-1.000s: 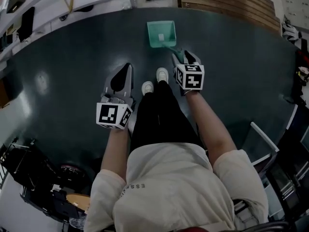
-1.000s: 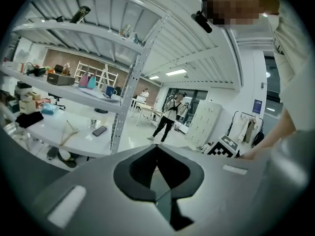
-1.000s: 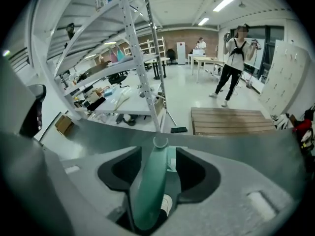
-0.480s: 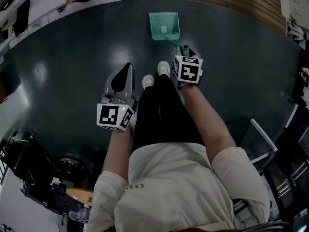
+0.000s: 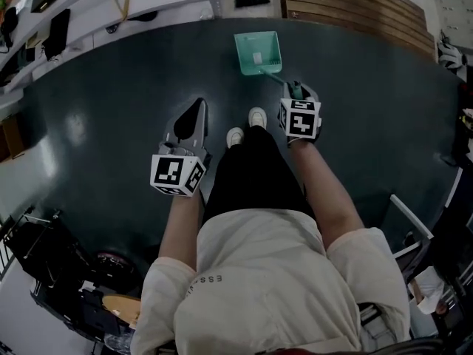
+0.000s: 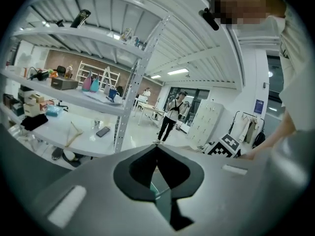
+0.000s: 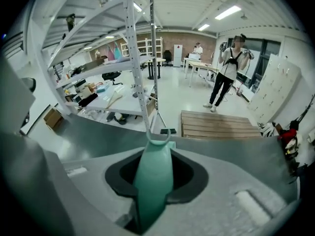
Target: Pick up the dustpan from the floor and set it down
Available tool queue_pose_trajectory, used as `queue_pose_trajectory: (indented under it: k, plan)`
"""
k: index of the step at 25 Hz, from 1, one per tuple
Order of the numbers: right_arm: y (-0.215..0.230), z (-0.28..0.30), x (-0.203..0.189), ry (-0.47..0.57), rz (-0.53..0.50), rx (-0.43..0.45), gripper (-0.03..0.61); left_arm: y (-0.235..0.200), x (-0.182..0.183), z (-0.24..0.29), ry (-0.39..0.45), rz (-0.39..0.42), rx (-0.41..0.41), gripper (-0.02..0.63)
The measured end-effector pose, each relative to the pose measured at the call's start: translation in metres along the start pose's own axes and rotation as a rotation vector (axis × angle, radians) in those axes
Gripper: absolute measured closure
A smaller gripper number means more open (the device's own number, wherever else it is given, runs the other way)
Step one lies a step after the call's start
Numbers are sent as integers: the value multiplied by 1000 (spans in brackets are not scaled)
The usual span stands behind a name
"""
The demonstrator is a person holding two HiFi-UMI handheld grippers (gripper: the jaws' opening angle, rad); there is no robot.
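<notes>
A green dustpan (image 5: 259, 52) sits low on the dark floor (image 5: 111, 102) ahead of the person's white shoes (image 5: 247, 126). Its thin handle runs back and to the right into my right gripper (image 5: 295, 92). In the right gripper view the green handle (image 7: 153, 178) fills the gap between the jaws of that right gripper (image 7: 156, 151). The jaws are closing and the pads press on it. My left gripper (image 5: 195, 114) hangs left of the shoes, shut and holding nothing. In its own view the left gripper (image 6: 157, 149) points out at the room, tips together.
A white shelving rack (image 5: 111, 6) stands at the far left of the floor. A wooden pallet (image 5: 355, 6) lies at the far right, and a black brush (image 5: 251, 0) lies beyond the dustpan. Dark equipment (image 5: 52, 265) is behind on the left, a metal frame (image 5: 410, 220) on the right.
The right gripper's jaws, wide around the handle's end a second ago, have closed on it. The left gripper has hardly shifted.
</notes>
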State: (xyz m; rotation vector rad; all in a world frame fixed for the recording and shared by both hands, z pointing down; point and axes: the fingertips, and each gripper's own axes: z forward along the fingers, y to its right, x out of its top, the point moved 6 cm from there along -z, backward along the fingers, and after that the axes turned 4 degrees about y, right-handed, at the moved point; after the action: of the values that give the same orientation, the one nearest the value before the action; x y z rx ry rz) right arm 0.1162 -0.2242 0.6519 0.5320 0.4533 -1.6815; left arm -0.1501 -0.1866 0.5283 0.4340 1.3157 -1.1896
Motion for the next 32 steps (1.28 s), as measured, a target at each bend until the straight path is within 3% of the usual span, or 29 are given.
queue_pose_trajectory:
  k: [6,16,23,32]
  plan:
    - [10,-91,7,101,31,-7,508,27,30,-35,64,62,-35,604]
    - [35,-214,10,286,-16,-42,508,52,89,-92,185,161,-23,605]
    - [33,-236,11,314,-19,-44,508,52,99,-110,227,174,0,604]
    - [25,-227,9,260,-14,-11,508,56,99,-100,219,164,-14,604]
